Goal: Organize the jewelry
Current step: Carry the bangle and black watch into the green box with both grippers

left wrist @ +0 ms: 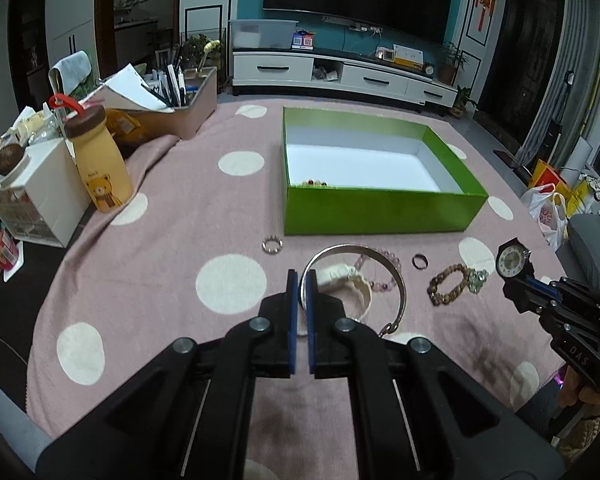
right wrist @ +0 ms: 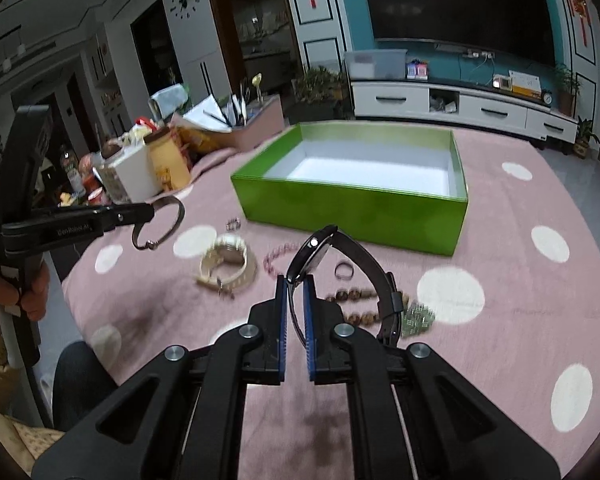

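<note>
Grippers lifted over the jewelry: left gripper (left wrist: pixel 302 280) clamps the silver bangle (left wrist: pixel 396 280), right gripper (right wrist: pixel 296 284) pinches the black watch (right wrist: pixel 316 248) (strap dangling); carry both level over the green box (left wrist: pixel 380 208) before releasing

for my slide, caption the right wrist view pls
Right hand-held gripper lifts a black watch while the left hand-held gripper raises a silver bangle, green box waiting behind.

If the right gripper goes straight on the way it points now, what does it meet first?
Probably the green box. The right gripper, shut on a black watch, points over the loose jewelry toward the box's near wall. Depth is unclear, so it might reach the pink cloth just before it.
</note>
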A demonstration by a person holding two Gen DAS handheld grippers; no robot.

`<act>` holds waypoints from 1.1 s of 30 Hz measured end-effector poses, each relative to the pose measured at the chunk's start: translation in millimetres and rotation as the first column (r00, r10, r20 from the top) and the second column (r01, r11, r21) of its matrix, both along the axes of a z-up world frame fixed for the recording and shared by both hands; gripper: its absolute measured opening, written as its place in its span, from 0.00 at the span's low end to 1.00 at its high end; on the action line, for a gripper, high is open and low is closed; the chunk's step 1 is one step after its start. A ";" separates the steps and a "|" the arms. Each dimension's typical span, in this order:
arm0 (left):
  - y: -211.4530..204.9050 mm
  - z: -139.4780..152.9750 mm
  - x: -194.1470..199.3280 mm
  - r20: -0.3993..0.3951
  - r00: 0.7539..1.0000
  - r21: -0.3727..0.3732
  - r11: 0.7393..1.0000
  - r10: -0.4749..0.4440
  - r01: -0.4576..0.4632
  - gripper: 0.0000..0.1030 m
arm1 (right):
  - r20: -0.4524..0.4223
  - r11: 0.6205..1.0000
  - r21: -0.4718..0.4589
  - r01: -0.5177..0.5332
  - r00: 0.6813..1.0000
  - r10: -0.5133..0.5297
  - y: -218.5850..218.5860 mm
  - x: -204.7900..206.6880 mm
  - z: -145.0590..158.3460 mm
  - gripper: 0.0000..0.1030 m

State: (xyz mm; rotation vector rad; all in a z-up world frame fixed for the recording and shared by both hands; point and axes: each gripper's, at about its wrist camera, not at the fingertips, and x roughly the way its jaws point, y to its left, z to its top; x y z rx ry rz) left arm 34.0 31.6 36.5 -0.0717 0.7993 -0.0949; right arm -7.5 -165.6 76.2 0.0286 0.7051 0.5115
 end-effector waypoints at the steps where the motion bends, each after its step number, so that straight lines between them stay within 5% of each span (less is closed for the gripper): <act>1: -0.3 1.9 1.8 0.004 1.000 0.003 1.000 0.003 -0.003 0.03 | 0.010 1.000 0.002 0.003 1.000 -0.003 -0.7 1.4 2.9 0.07; 18: -20.9 30.4 56.5 0.058 0.998 0.063 0.998 -0.008 0.004 0.03 | 0.128 0.999 0.006 0.041 0.991 -0.042 -4.1 46.2 34.6 0.07; 33: -37.9 27.1 131.6 0.059 0.998 0.065 0.998 -0.020 0.016 0.03 | 0.133 0.998 -0.043 0.049 0.990 -0.043 5.9 114.2 33.6 0.07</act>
